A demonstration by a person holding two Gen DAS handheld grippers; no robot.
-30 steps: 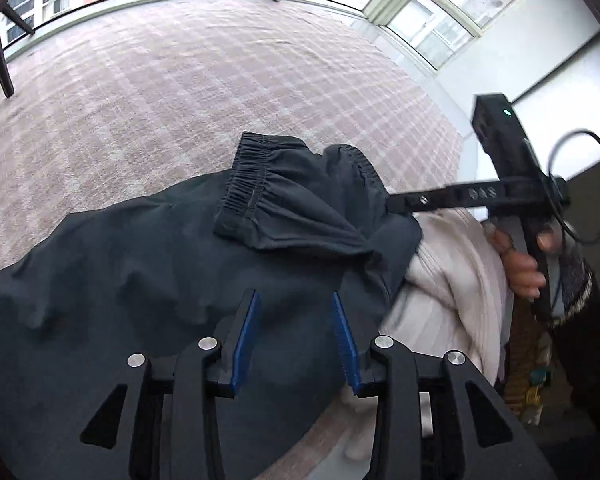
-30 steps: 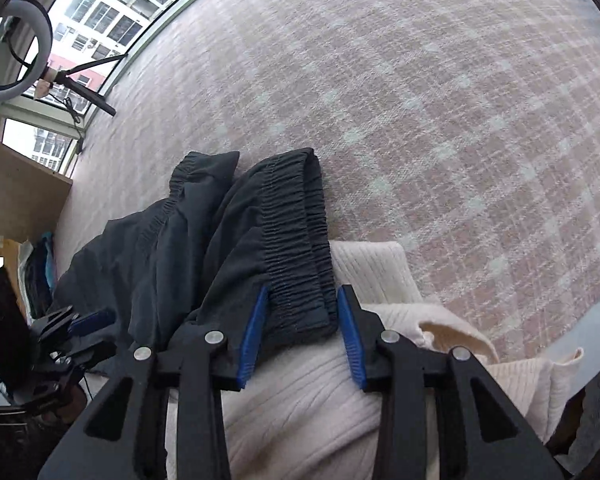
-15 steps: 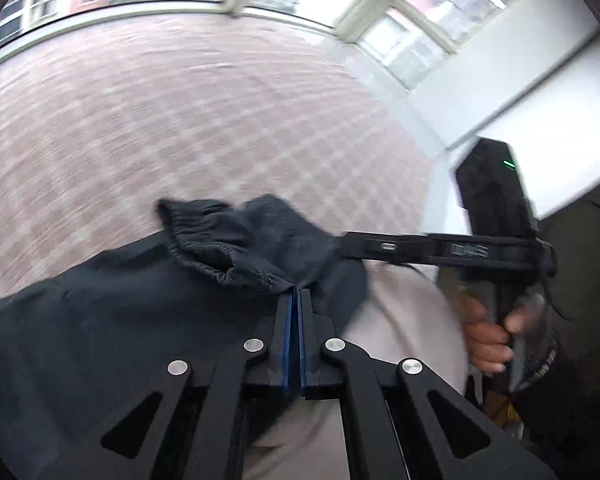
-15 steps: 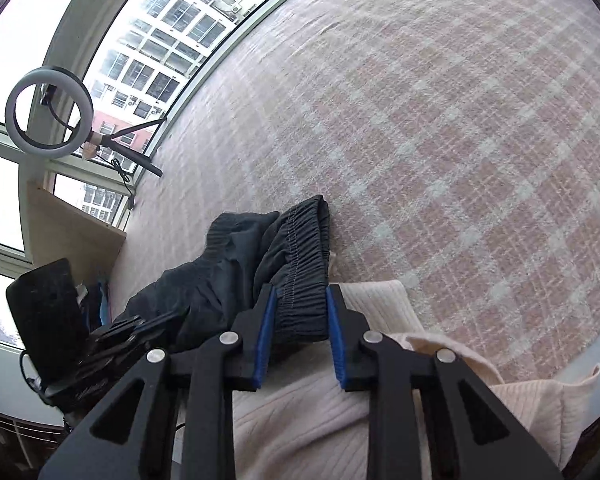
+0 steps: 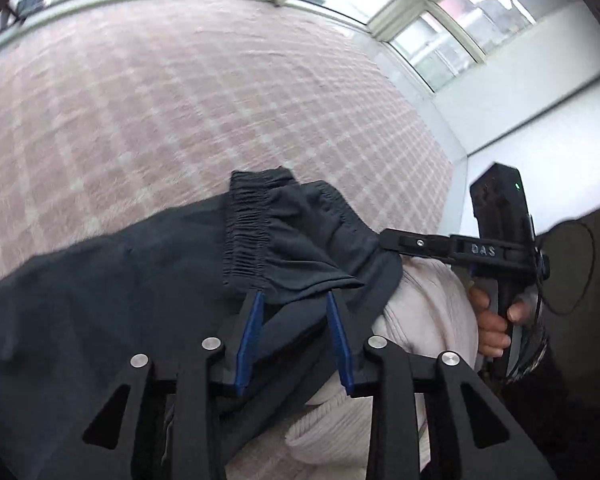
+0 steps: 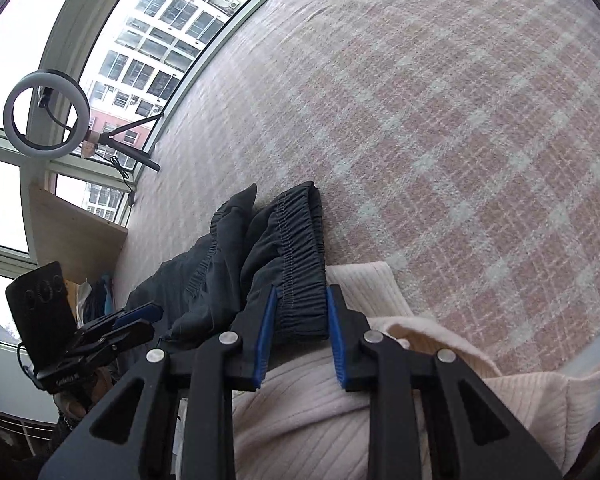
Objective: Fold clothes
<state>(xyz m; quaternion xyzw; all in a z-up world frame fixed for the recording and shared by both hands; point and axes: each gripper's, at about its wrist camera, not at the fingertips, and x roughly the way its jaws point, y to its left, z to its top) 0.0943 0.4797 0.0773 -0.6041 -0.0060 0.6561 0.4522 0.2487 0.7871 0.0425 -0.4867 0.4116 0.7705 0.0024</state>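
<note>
Left wrist view: the left gripper (image 5: 294, 338) had just been opening, and its blue pads stood apart with a loose flap of the dark trousers (image 5: 140, 300) lying between them, not pinched. The trousers sprawled across the pink checked bed (image 5: 180, 100), their elastic waistband (image 5: 244, 232) bunched up at the far side of the gripper. Just right of that waistband, the right gripper (image 5: 384, 238) reached in from the side, a hand (image 5: 490, 320) on its handle, likely to hold the band taut for a fold. A cream knit garment (image 5: 428, 312) lay under the trousers' near edge.

Right wrist view: the right gripper (image 6: 300, 332) had closed on the waistband (image 6: 302, 260), gathered elastic filling the gap between the pads. That grip looked meant to pin one end while the other hand re-takes its hold. Left of the waistband, the left gripper (image 6: 134, 318) hovered low over the dark cloth. The cream knit (image 6: 340, 412) spread below the waistband, toward the camera.
</note>
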